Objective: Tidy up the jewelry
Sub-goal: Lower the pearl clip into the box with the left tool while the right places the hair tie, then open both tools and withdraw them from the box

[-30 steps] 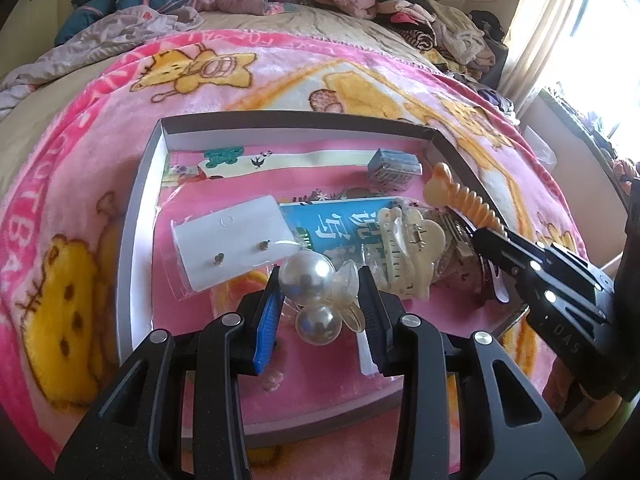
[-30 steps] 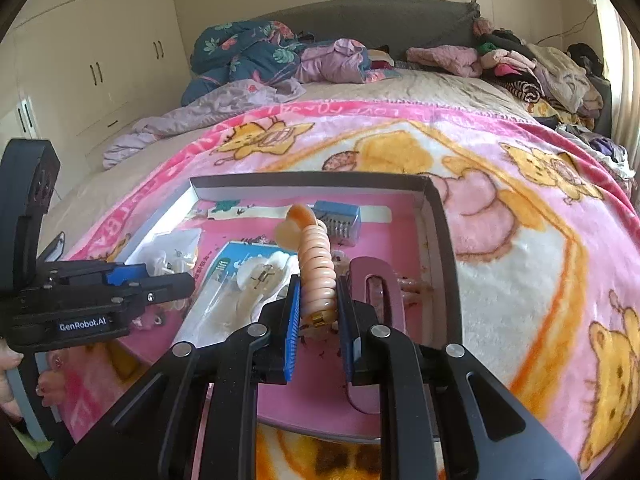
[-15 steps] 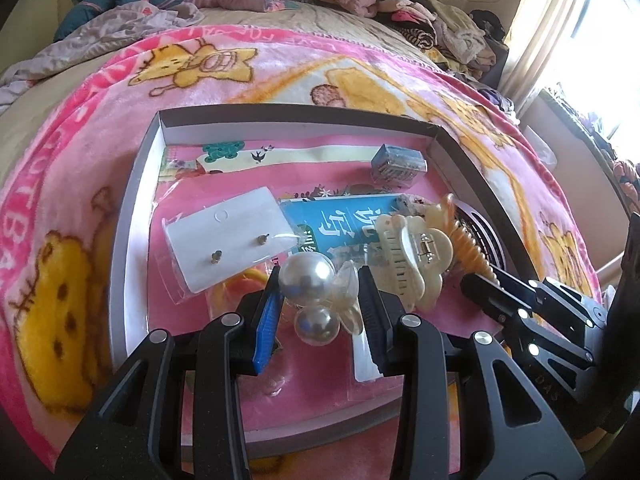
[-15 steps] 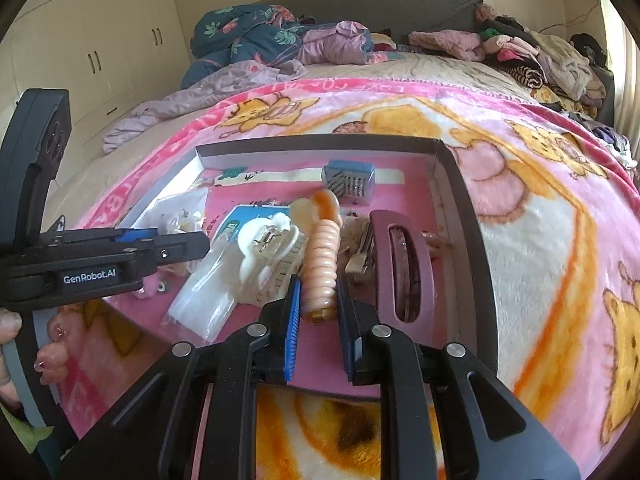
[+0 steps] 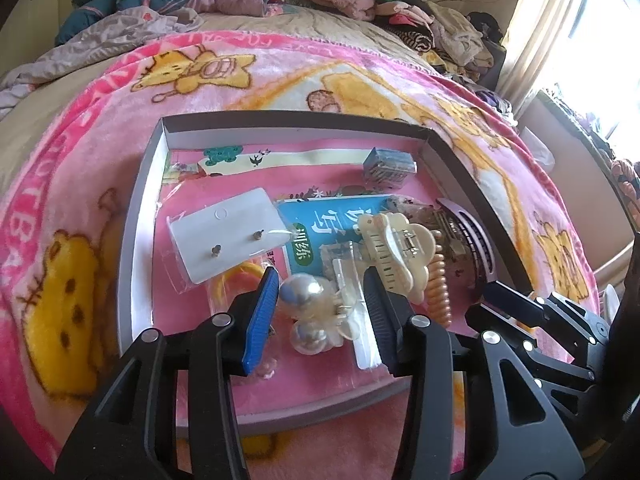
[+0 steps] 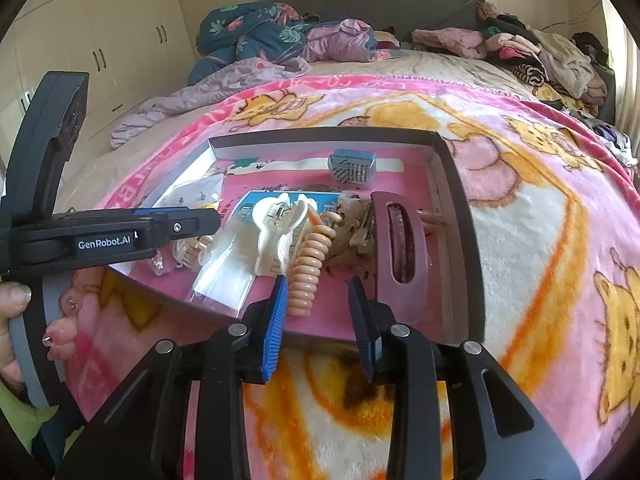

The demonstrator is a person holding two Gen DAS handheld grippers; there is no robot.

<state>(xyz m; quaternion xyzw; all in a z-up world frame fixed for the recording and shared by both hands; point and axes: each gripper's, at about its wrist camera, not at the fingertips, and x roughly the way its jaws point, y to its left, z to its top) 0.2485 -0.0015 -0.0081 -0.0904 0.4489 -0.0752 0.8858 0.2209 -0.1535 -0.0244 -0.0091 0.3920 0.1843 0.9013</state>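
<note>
A shallow grey-walled tray (image 5: 132, 216) with a pink floor lies on the bed. My left gripper (image 5: 318, 300) is open, with a pearl hair clip (image 5: 308, 304) lying loose between its fingers on the tray floor. My right gripper (image 6: 320, 308) is open over the tray's near edge (image 6: 360, 334). A peach spiral hair tie (image 6: 310, 264) lies in the tray just ahead of it, free of the fingers; it also shows in the left wrist view (image 5: 436, 288). A cream claw clip (image 5: 394, 248) lies beside it.
The tray also holds an earring card (image 5: 228, 240), a blue packet (image 5: 320, 232), a small blue box (image 5: 388, 166), a mauve hair clip (image 6: 396, 244) and a clear bag (image 6: 224, 276). A pink cartoon blanket (image 6: 540, 220) covers the bed. Clothes are piled at the back.
Both grippers have opened. The left let the pearl clip down onto the tray floor. The right lowered the spiral hair tie into the tray, let it go and drew back.
</note>
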